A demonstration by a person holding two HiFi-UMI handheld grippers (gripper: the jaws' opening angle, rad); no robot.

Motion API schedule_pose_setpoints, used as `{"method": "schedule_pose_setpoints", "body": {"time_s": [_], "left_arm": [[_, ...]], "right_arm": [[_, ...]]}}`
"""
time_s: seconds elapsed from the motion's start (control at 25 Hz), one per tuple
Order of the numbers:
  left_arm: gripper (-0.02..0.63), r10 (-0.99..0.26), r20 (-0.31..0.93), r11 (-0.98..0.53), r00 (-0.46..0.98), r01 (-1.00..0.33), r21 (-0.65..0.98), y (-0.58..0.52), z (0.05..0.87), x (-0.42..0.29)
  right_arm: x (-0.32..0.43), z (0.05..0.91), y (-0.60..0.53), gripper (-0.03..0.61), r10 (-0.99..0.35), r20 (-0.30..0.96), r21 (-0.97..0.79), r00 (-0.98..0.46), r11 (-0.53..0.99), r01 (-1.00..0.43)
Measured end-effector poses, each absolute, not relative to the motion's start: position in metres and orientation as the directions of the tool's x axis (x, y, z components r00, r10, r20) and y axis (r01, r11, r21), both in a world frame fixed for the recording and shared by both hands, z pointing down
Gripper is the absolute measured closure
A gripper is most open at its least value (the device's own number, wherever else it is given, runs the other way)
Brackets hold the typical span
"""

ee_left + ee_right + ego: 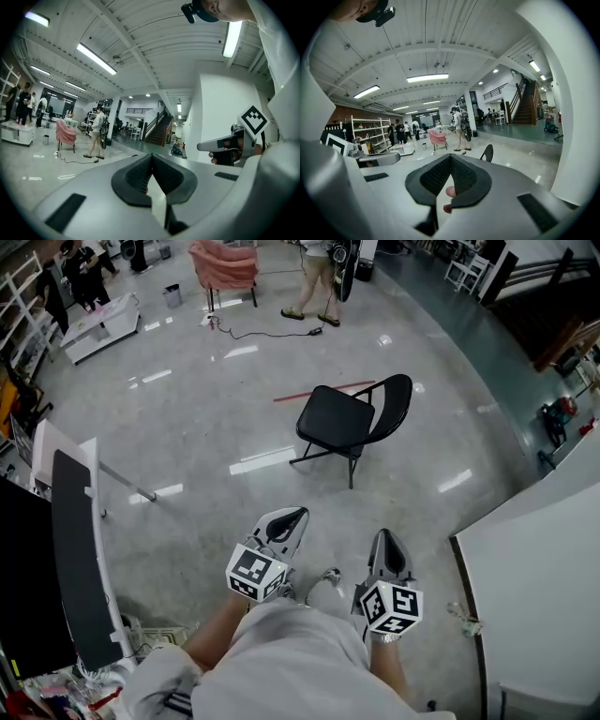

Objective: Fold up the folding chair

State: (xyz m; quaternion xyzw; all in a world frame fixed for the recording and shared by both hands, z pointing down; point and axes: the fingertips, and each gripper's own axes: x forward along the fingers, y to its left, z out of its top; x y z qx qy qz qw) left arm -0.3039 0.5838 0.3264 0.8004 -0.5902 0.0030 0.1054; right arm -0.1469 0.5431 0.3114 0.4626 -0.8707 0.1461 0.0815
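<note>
- Holding both tools low and close to the body: left hand-held gripper (292, 516) and right hand-held gripper (385, 536) sit side by side, tips aimed ahead.
- Left jaws are pressed together, with nothing between them, touching nothing.
- Right jaws are likewise pressed together and empty.
- Folding chair (345, 420) stands unfolded on the floor (216, 399), ahead of both tools and well apart from them.
- In the head view the seat front faces left and the backrest rises at right, so the seat-to-back line runs across that view.
</note>
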Motion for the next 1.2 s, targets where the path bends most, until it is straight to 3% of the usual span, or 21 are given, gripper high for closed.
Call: {"method": "schedule_pose_setpoints", "body": {"time_s": [0.68,1.2], "left_arm": [[0.604,-0.973,0.178,-0.116,0.147,-0.978,0.172,0.461,0.343,-0.367],[0.604,-0.981,0.179,-0.047,0.072,-0.989,0.139,0.342,0.338,-0.369]], "right_arm": [[-0.179,0.337,0.396,0.574,-0.758,0.319,-0.225,-0.569,0.522,-0.823],[-0.178,0.340,0.262,0.574,-0.737,0.302,-0.253,-0.605,0.550,-0.796]]}}
